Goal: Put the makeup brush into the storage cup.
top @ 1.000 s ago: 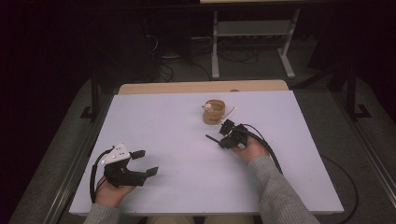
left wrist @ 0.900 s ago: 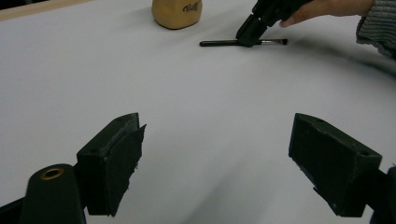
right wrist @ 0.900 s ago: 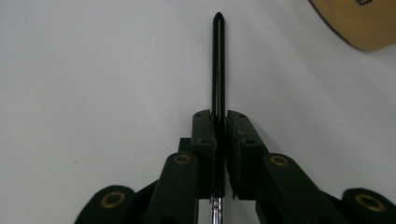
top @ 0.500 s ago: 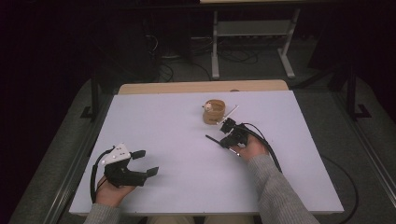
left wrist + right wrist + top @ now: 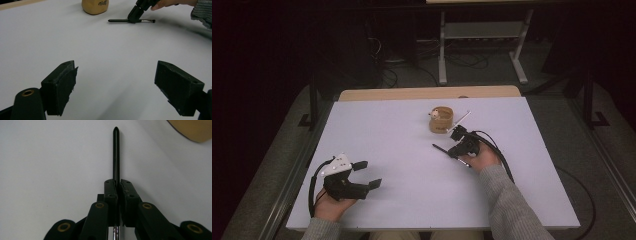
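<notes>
A thin black brush (image 5: pixel 441 148) lies flat on the white table (image 5: pixel 387 135). My right gripper (image 5: pixel 456 151) is shut on it near its middle. In the right gripper view the jaws pinch the brush's handle (image 5: pixel 116 152), which points straight away from my right gripper (image 5: pixel 118 184). The left gripper view shows the brush (image 5: pixel 118 20) on the table under my right gripper (image 5: pixel 135 17). A tan cup (image 5: pixel 441 120) stands just beyond it, with a white stick (image 5: pixel 462 119) leaning out. At the near left, my left gripper (image 5: pixel 368 174) rests open and holds nothing.
The tan cup (image 5: pixel 95 6) sits at the far middle of the table, close to the right hand (image 5: pixel 484 157). A wooden strip (image 5: pixel 427 93) runs along the table's far edge. Metal stand legs (image 5: pixel 442 55) and cables lie on the dark floor beyond.
The right hand has shifted very slightly. The brush lies in the same place. The left gripper has not moved.
</notes>
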Available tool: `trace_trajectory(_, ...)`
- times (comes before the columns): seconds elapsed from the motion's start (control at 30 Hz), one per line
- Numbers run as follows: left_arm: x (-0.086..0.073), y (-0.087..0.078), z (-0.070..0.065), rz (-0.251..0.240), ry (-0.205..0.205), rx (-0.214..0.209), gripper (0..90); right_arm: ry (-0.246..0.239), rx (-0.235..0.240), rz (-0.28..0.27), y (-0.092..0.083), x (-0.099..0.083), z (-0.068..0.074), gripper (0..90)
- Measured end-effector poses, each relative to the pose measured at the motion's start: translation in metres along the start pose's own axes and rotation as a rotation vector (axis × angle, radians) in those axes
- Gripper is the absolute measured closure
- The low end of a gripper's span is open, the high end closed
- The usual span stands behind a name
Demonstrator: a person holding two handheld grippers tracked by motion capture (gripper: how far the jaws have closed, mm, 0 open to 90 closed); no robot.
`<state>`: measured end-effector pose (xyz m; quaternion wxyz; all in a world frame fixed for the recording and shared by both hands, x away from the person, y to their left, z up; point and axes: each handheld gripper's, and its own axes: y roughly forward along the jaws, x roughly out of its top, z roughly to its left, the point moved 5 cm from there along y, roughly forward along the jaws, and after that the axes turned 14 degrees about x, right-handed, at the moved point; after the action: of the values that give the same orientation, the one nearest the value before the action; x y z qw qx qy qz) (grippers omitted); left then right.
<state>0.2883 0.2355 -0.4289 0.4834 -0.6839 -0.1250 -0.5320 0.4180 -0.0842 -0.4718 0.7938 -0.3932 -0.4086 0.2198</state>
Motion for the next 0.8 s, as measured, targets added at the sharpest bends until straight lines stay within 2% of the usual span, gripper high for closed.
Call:
trace_trajectory(0.6,0.0,0.002,-0.002,0.004,0.009,-0.01,16.8,-0.018,0.02,-0.057,-0.026,0.001,0.004,83.3)
trace_trajectory(0.8,0.001,0.002,-0.003,0.006,0.012,-0.01,16.8,-0.034,0.021,-0.059,-0.032,0.002,0.008,83.3)
